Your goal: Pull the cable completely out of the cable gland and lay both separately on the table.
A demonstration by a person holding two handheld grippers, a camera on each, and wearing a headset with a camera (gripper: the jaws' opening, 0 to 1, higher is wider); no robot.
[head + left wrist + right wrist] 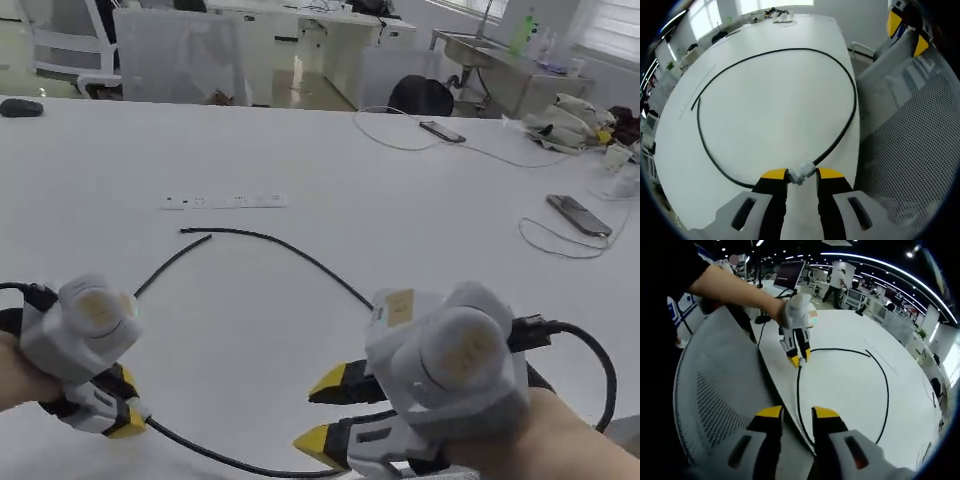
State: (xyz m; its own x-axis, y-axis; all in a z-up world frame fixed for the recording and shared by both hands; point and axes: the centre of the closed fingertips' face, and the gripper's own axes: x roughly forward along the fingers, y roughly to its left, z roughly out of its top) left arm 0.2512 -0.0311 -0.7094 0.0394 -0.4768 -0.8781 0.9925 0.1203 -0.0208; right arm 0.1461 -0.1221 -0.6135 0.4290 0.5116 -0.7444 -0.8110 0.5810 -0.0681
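right gripper (320,410) sits nearest, low over the near edge of the table (300,160), jaws set apart and gripping nothing. the black cable (290,255) runs past beneath them. left gripper (125,420) has its jaws pinched narrow on the pale gland (802,174) at the table edge, with cable coming out of both sides of it. from there the cable lies in one wide loop flat on the table, its two ends close together far out.
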